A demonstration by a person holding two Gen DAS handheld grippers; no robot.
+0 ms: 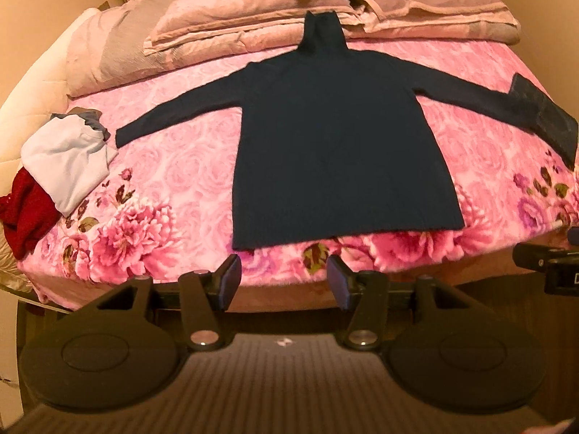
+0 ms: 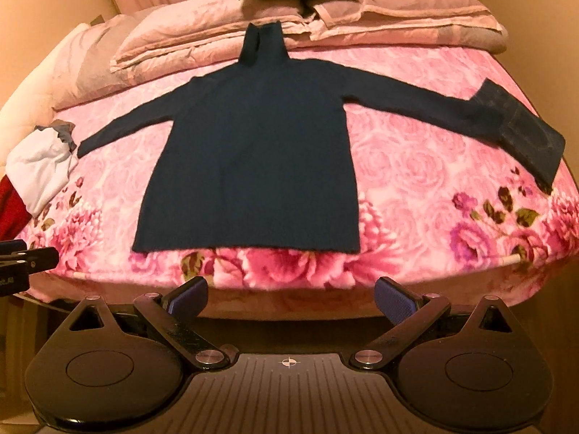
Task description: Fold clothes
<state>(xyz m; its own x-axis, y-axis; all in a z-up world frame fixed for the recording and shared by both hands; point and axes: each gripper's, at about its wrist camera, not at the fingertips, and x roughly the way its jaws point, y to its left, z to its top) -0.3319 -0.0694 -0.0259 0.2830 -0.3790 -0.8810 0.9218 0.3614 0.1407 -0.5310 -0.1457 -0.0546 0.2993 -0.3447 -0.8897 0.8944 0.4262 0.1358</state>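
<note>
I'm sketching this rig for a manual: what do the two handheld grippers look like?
Both match. The left gripper and right gripper are matte black, each with two angled finger arms on silver pivot bolts, flanked by round black discs with triangular cut-outs. The pads are textured blue. The ribbed base carries a small white crosshair mark. No cables or sleeves show.

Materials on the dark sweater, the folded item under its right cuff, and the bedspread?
Sweater: looks like matte knit, probably wool or acrylic; faint vertical ribbing, soft turtleneck collar. Folded item: likely denim; pale stitched seams, stiffer flat edges. Bedspread: seems plush fleece with a printed rose pattern; fuzzy surface with slight sheen. Fibre content can't be confirmed from these views.
</note>
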